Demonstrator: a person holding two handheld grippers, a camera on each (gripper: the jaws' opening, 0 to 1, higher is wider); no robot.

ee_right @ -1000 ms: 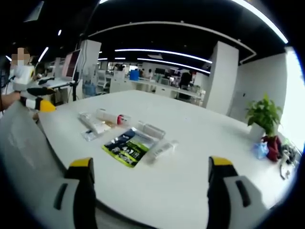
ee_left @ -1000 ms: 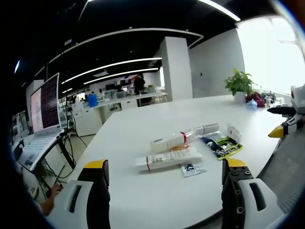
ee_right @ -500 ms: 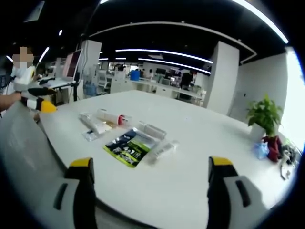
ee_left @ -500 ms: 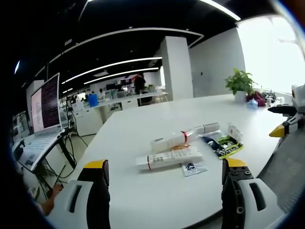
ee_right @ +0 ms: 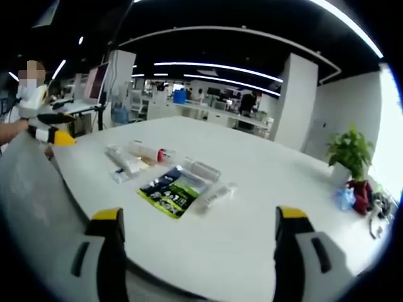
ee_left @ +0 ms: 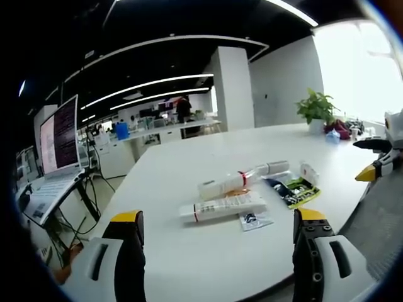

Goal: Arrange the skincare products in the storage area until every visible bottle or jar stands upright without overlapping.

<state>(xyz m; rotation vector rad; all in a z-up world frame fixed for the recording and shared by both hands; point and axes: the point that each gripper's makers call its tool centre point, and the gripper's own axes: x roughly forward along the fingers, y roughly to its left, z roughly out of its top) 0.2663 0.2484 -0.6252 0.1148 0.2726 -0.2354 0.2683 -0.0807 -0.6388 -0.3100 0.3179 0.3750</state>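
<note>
Open-plan office. A large white worktop (ee_left: 208,157) is seen under a black ceiling crossed by long strip lights (ee_left: 151,85). Rows of desks (ee_right: 208,110) are ranged behind the worktop, a white pillar (ee_left: 232,91) beyond it. A laptop (ee_left: 53,157) on a stand is set beside it, a potted plant (ee_right: 348,154) on its far end by a bright window (ee_left: 359,69).

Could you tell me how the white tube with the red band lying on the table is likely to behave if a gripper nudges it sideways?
The white tube lies flat and looks round, so it would probably roll. It appears slim, likely light.
</note>
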